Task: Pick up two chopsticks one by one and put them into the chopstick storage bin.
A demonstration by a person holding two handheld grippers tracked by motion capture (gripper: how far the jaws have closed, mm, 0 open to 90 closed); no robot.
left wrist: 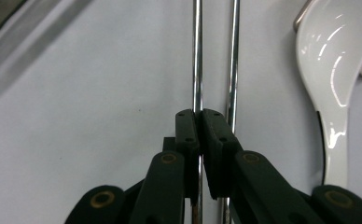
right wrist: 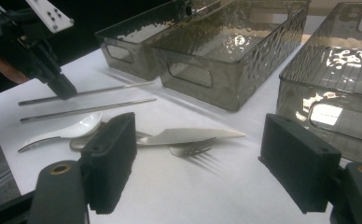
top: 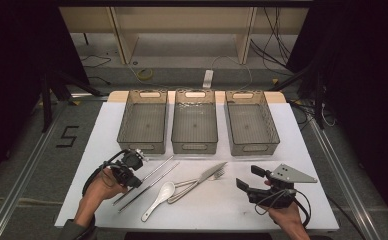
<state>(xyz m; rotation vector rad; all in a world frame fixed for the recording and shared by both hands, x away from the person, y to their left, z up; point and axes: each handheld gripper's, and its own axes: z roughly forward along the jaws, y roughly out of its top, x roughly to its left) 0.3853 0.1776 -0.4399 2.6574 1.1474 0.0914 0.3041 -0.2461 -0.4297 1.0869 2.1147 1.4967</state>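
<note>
From above we look forward and down; both gripper views sit close, sharing the 2 chopsticks (left wrist: 197, 56).

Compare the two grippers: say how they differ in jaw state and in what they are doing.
The left gripper has its jaws shut on a metal chopstick lying on the table; the right gripper stands wide open with nothing between its pads. The left gripper points down at the table; the right gripper points level toward the knife. Both are black and hand-held.
</note>
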